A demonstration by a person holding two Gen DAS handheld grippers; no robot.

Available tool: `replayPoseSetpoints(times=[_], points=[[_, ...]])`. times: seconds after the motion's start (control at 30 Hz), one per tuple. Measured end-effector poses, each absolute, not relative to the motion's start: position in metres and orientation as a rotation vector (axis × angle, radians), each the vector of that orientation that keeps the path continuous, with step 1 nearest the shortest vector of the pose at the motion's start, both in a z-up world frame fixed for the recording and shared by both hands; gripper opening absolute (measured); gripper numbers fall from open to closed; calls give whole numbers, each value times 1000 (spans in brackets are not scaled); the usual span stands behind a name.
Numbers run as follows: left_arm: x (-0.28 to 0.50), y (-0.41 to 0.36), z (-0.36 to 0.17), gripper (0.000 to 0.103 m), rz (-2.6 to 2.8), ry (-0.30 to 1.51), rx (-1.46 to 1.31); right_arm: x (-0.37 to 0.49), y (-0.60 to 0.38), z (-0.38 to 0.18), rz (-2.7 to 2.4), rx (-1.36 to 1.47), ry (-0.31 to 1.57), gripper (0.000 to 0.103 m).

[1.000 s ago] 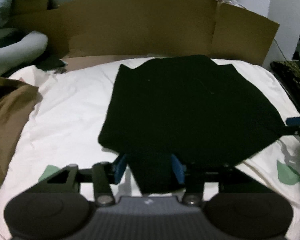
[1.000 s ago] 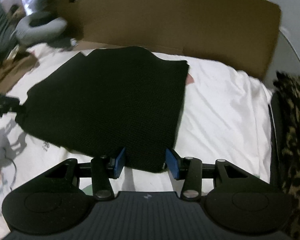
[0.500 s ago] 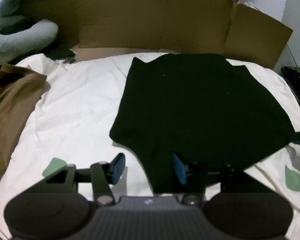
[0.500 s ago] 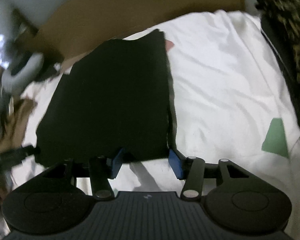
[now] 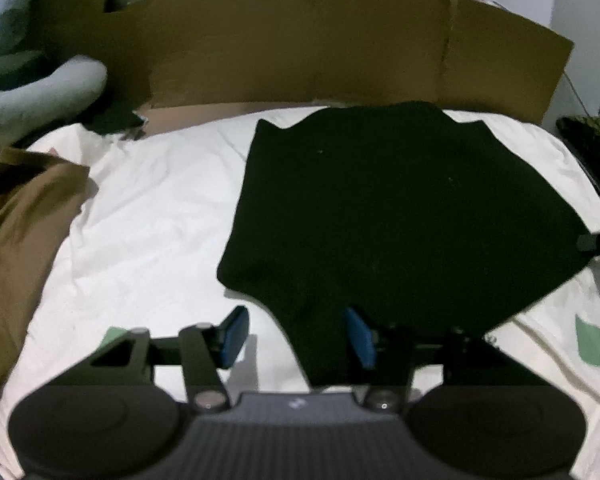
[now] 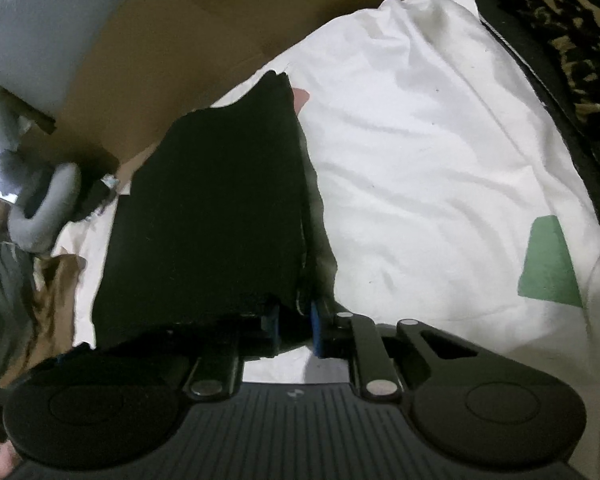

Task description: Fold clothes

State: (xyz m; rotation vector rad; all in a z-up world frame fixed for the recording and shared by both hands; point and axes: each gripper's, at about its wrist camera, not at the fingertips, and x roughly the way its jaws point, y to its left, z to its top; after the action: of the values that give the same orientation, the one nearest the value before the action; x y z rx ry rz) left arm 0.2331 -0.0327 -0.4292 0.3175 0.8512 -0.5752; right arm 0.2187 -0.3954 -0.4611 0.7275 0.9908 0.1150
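Black garment lies spread on the white bed sheet, toward the sheet's right half in the left wrist view, its far edge near the cardboard panel that stands behind the bed. The outline is irregular: a flat upper body, then a narrower tongue of cloth running toward the left gripper. Left jaws stand spread, blue pads well apart; the tongue of cloth lies between them nearer the right pad, and whether it touches that pad cannot be told. Right gripper, seen from its own wrist camera, has its jaws drawn close together on the near right corner of the black garment; the cloth rises from the sheet along that edge and throws a shadow on the white sheet beside it, so the corner looks lifted, not lying flat. Judgement: a fold is in hand, the right side being carried up and over while the left side is not gripped. The next move calls for the right gripper to bring its corner across toward the opposite edge, keeping the cloth taut enough not to bunch, with the left jaws either closing on the near hem or pinning it. A brown garment sits heaped at the left margin of the bed, and a leopard-print fabric lies at the right.
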Motion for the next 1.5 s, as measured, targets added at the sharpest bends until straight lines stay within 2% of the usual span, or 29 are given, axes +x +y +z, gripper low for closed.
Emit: replayPoseSetpoints(times=[0.1,0.17,0.2,0.23,0.5,0.63,0.87,0.97,1.0,1.07,1.1,1.13,1.23,1.5], points=[[233,-33,-430,58,-576,851,323,216,-401,-463,125,758,990,20],[234,-33,-429,58,-572,851,316,215,-404,-464,132,779,989,40],[234,-33,-429,58,-572,850,315,214,-406,-464,135,789,988,48],[234,-33,-429,58,-572,849,314,213,-407,-465,137,802,986,51],[236,-26,-430,58,-557,862,291,197,-422,-477,71,1092,958,63],[237,-20,-432,61,-559,881,255,180,-426,-491,72,1223,937,63],[231,-15,-431,61,-580,883,210,196,-419,-502,83,1265,912,63],[233,-14,-436,61,-571,911,172,203,-417,-503,89,1265,909,62],[234,-13,-437,60,-570,924,152,205,-417,-502,92,1254,914,56],[236,-13,-440,59,-570,945,118,209,-415,-499,98,1216,934,38],[237,-13,-441,58,-572,953,103,210,-416,-499,92,1199,949,16],[238,-13,-441,58,-573,960,91,210,-417,-499,87,1186,956,9],[240,-11,-443,52,-581,986,50,209,-422,-493,78,1170,934,8],[241,-13,-451,47,-608,1058,-81,211,-426,-481,68,1135,903,8]])
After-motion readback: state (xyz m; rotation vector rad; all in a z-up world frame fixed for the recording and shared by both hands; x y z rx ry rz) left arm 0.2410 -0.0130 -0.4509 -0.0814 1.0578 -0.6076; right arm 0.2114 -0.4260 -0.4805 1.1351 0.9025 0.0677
